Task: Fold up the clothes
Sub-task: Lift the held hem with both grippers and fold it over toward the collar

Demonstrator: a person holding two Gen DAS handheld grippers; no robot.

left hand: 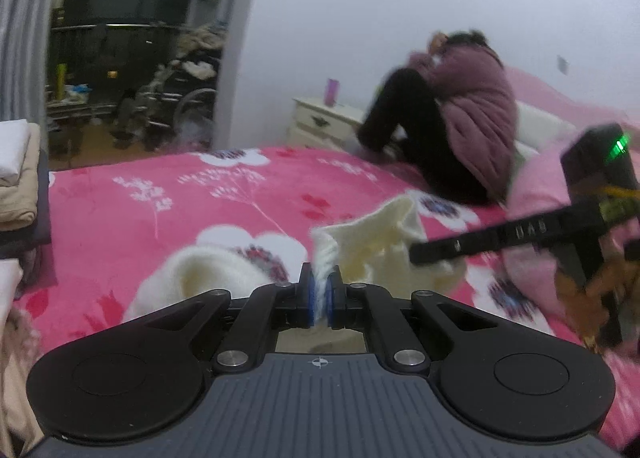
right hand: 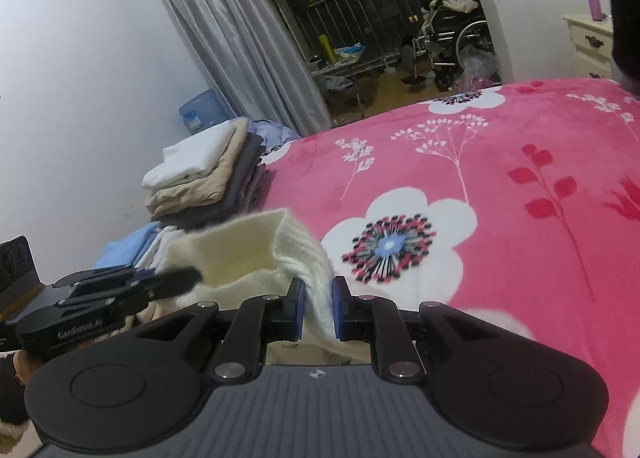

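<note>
Left gripper (left hand: 319, 294) jaws clamped on cream sweater (left hand: 372, 246), right gripper (right hand: 317, 308) jaws likewise, above pink bed (right hand: 500, 186), folded stack (right hand: 200, 178) beside.

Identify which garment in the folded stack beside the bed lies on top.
The white folded garment tops the stack; the beige one sits directly beneath it, with dark grey pieces lower down.
</note>
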